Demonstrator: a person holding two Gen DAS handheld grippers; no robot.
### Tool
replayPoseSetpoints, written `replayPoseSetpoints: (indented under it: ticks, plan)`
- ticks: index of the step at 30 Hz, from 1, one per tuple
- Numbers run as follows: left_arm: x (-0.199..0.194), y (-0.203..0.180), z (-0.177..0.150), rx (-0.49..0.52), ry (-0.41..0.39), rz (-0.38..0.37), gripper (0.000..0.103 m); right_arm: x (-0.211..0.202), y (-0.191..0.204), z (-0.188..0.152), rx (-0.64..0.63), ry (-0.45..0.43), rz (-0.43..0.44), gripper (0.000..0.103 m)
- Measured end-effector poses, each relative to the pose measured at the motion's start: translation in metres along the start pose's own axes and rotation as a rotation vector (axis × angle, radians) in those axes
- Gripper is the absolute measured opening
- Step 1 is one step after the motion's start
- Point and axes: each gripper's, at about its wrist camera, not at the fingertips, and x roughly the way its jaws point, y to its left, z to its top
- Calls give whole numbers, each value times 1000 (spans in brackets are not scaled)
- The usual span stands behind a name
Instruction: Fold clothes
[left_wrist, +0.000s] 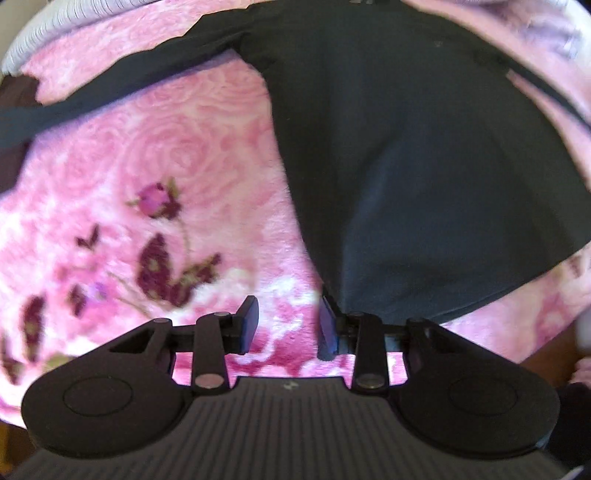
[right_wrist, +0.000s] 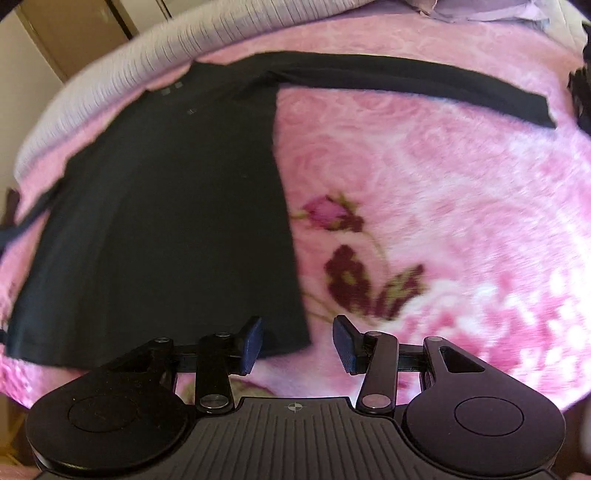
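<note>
Black shirt (right_wrist: 166, 206) hem beside right claw (right_wrist: 298, 345)

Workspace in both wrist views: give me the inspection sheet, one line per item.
Surface: pink rose-print blanket, plush, covering the work area.
Job's things: black long-sleeved shirt lying flat on the blanket, one sleeve stretched out sideways.
Clutter: dark item at the right edge of the right wrist view, too cropped to identify.
Grippers: left gripper open, at the shirt's lower corner; right gripper open, at the hem corner; neither holds cloth.
Cables: nothing seen.
Surroundings: ribbed pale cover beyond the blanket; beige wall or door panels.
</note>
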Motion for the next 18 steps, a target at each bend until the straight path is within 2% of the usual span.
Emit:
replayPoseSetpoints:
  ticks: [3,4,6,7,10,13,15,16,17,18]
  plan:
    - [2,8,-14,-55,-30,-112,31,4,1,-11,-13,-62,12,44]
    - [4,10,-19,-75,-36,-143,31,4,1,-15,-13,-85,11,31]
    - [5,13,-26,-106,-57,-174,31,5,0,-22,-8,-129,0,17]
    - [5,14,-28,-120,-72,-190,30,9,4,-21,-6,-149,-2,14]
    - [3,23,-31,-187,-127,-273,33,11,7,-29,-27,-201,-19,11]
    - [1,31,-36,-250,-185,-335,46,14,11,-35,-53,-250,-35,9]
    - [2,34,-41,-272,-222,-361,47,14,13,-41,-74,-278,-45,8]
    - [6,34,-41,-264,-224,-362,44,14,14,-44,-88,-292,-51,8]
    - [10,31,-43,-238,-223,-345,32,14,15,-46,-101,-306,-57,7]
    - [12,27,-45,-201,-232,-317,24,14,15,-49,-110,-320,-60,6]
